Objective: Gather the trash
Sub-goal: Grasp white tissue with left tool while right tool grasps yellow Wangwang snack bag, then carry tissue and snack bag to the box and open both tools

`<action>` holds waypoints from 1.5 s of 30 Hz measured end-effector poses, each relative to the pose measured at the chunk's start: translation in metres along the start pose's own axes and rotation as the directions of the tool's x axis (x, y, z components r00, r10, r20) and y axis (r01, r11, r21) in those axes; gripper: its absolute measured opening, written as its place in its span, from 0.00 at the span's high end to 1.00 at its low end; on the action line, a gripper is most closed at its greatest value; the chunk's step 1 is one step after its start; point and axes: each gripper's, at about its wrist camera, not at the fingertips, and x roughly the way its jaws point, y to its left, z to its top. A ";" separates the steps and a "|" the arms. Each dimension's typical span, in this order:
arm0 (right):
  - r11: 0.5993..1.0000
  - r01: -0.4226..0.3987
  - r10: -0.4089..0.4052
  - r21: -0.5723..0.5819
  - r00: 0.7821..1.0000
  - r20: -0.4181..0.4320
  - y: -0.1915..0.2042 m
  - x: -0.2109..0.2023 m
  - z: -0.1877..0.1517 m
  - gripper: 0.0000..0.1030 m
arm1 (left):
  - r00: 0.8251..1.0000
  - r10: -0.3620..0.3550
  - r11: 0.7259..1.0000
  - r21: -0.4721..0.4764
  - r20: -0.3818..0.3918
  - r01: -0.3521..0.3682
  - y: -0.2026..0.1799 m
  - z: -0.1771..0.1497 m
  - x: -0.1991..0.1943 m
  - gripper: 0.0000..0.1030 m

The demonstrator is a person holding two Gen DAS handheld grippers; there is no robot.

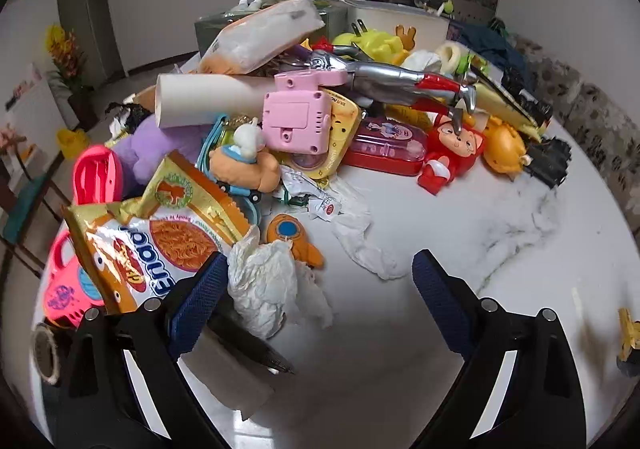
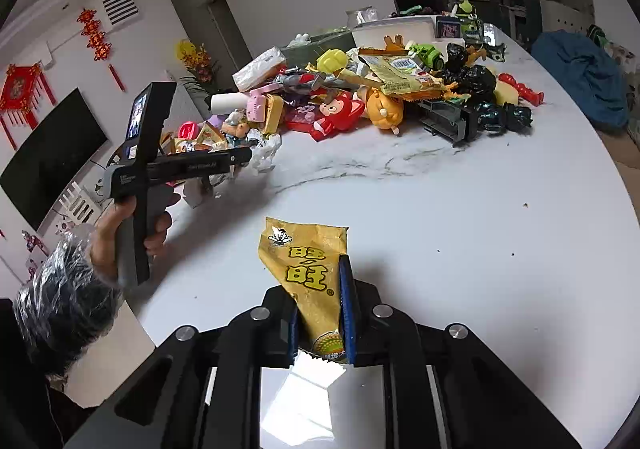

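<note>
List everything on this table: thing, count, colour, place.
Snack wrapper: one, yellow, clamped in right tongs.
Crumpled tissue: one, white, between left tongs' fingers.
Noodle packet: one, orange-gold, pile's near edge.
Fox toy: one, red, pile's front.
Silver figure: one, silver-red, atop pile.
Cardboard tube: one, cream, in pile.
Table: one, white marble.
Left tongs: open.
Right tongs: shut on wrapper.
Hand: one, gripping left tool.
</note>
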 end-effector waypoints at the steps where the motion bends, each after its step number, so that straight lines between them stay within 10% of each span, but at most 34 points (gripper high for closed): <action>1: 1.000 -0.015 0.015 0.006 1.000 0.004 -0.001 0.000 0.000 0.83 | 1.000 0.000 1.000 0.001 0.001 0.000 0.001 -0.002 0.001 0.12; 5: 0.999 -0.054 0.053 0.010 0.998 0.015 0.000 0.004 -0.001 0.81 | 0.994 0.104 0.988 0.111 -0.011 -0.102 -0.011 -0.007 0.010 0.23; 7: 0.997 -0.071 0.071 0.020 0.997 0.014 -0.001 0.007 -0.002 0.80 | 0.990 0.143 0.980 0.142 0.011 -0.143 -0.010 -0.005 0.009 0.73; 8: 0.997 -0.075 0.075 0.028 0.997 0.015 -0.002 0.007 -0.003 0.80 | 0.995 0.100 0.986 0.133 0.005 -0.100 -0.002 -0.005 0.009 0.77; 15: 0.995 -0.077 0.075 0.060 0.996 0.037 -0.004 -0.005 -0.006 0.80 | 0.997 -0.015 0.989 0.149 0.078 0.004 0.002 -0.020 -0.038 0.80; 25: 0.989 -0.147 0.149 -0.027 0.986 0.072 0.056 -0.062 -0.013 0.80 | 0.942 -0.205 0.942 0.315 0.264 0.117 -0.051 -0.084 -0.216 0.80; 30: 0.974 -0.221 0.218 -0.055 0.974 -0.065 0.096 -0.076 -0.061 0.78 | 0.963 -0.229 0.915 0.371 0.144 0.162 -0.061 -0.166 -0.233 0.79; 37: 0.980 -0.199 0.179 -0.019 0.918 -0.354 0.112 -0.010 -0.158 0.78 | 0.970 -0.193 0.924 0.303 -0.151 0.231 -0.048 -0.263 -0.147 0.79; 41: 0.989 -0.144 0.120 -0.013 0.865 -0.487 0.100 0.059 -0.197 0.75 | 0.935 -0.145 0.935 0.266 -0.322 0.237 -0.045 -0.293 -0.071 0.79; 43: 0.991 -0.133 0.113 0.010 0.802 -0.587 0.093 0.102 -0.219 0.71 | 0.923 -0.094 0.941 0.269 -0.373 0.205 -0.049 -0.306 -0.042 0.77; 45: 0.995 -0.095 0.070 -0.005 0.770 -0.634 0.090 0.130 -0.234 0.43 | 0.879 0.008 0.940 0.303 -0.476 0.155 -0.055 -0.326 0.001 0.63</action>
